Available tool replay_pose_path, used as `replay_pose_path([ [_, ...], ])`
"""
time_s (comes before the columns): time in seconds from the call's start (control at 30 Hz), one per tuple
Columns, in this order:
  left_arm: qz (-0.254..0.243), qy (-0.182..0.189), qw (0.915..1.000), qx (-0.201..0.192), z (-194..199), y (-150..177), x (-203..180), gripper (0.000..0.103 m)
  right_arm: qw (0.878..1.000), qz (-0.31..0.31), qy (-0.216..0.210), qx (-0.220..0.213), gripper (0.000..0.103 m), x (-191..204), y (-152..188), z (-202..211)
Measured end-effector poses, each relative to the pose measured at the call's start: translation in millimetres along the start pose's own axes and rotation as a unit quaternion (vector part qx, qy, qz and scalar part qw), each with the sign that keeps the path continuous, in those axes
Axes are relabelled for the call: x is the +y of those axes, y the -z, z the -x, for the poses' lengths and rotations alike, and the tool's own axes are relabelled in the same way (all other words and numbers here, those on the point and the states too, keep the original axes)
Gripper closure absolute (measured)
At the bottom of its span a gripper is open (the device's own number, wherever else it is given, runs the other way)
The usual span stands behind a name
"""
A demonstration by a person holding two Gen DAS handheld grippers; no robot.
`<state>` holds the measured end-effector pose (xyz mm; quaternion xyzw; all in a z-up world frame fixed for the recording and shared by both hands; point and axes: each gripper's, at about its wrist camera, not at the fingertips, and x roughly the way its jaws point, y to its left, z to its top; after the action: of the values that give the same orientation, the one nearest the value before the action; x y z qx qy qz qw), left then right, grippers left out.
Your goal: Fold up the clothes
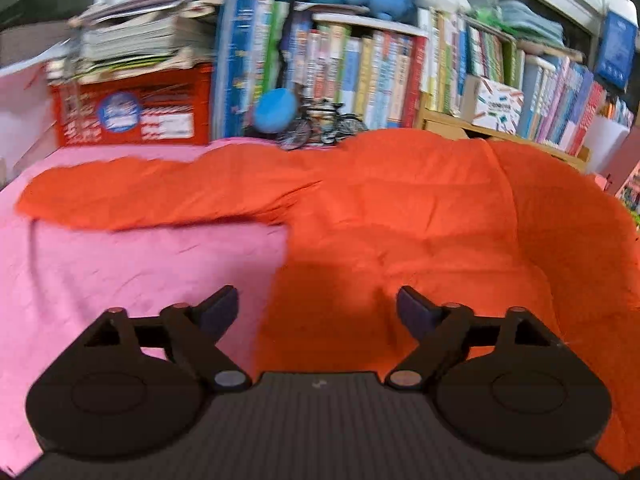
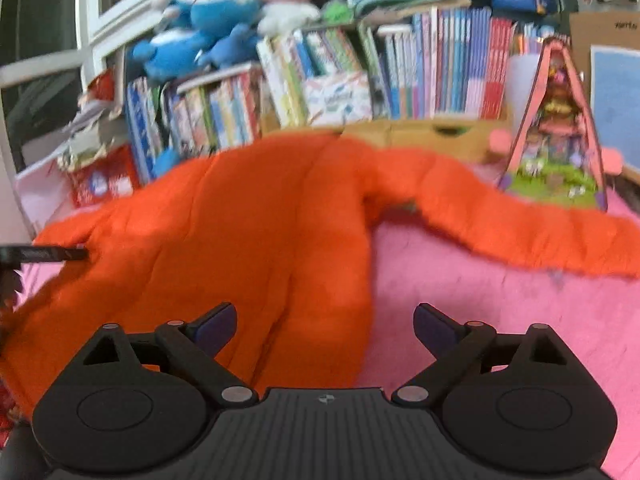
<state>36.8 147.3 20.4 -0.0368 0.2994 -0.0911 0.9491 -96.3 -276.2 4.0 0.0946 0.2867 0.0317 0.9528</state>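
An orange long-sleeved garment (image 1: 400, 208) lies spread on a pink sheet (image 1: 120, 272). In the left wrist view its left sleeve (image 1: 152, 196) stretches out to the left. My left gripper (image 1: 318, 308) is open and empty, just above the garment's lower left edge. In the right wrist view the garment (image 2: 248, 232) fills the middle, and its right sleeve (image 2: 520, 224) reaches out to the right. My right gripper (image 2: 325, 326) is open and empty over the garment's lower right edge. A black finger of the left gripper (image 2: 48, 255) pokes in at the far left.
Shelves packed with books (image 1: 360, 76) stand right behind the sheet, with plush toys (image 2: 208, 36) on top. A red crate (image 1: 132, 112) under stacked papers is at the back left. A small model bicycle (image 1: 320, 124) and a pink toy house (image 2: 556, 132) stand at the sheet's far edge.
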Motion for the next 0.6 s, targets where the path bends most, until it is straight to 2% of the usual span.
replay_pose_path([
  [0.1, 0.032, 0.008, 0.9993, 0.017, 12.8, 12.4, 15.9, 0.011, 0.999, -0.024, -0.017, 0.025, 0.007, 3.9, 7.1, 0.7],
  [0.17, 0.030, 0.005, 0.9991, 0.029, 14.0, 21.4, 16.7, 0.011, 0.998, -0.039, -0.024, 0.038, 0.028, 7.4, 11.7, -0.1],
  [0.2, 0.026, 0.001, 0.9990, 0.036, 14.1, 26.1, 15.6, 0.011, 0.998, -0.039, -0.020, 0.040, 0.047, 10.8, 14.3, 2.0],
  [0.23, 0.019, -0.002, 0.9989, 0.042, 14.3, 30.8, 14.3, 0.011, 0.998, -0.038, -0.014, 0.040, 0.052, 14.3, 16.7, 4.6],
  [0.37, -0.012, 0.005, 0.9987, 0.049, 21.7, 41.8, 11.9, 0.009, 0.999, -0.023, 0.005, 0.049, 0.056, 21.5, 27.9, 8.3],
  [0.47, -0.035, 0.015, 0.9980, 0.049, 28.9, 47.9, 10.9, 0.009, 0.998, 0.023, 0.035, 0.044, 0.056, 29.1, 38.7, 10.5],
  [0.53, -0.051, 0.021, 0.9972, 0.050, 33.8, 52.0, 10.2, 0.013, 0.997, 0.046, 0.029, 0.051, 0.057, 36.8, 40.3, 17.2],
  [0.6, -0.067, 0.027, 0.9961, 0.050, 38.7, 56.1, 9.5, 0.021, 0.996, 0.064, 0.004, 0.063, 0.057, 39.8, 43.3, 26.2],
])
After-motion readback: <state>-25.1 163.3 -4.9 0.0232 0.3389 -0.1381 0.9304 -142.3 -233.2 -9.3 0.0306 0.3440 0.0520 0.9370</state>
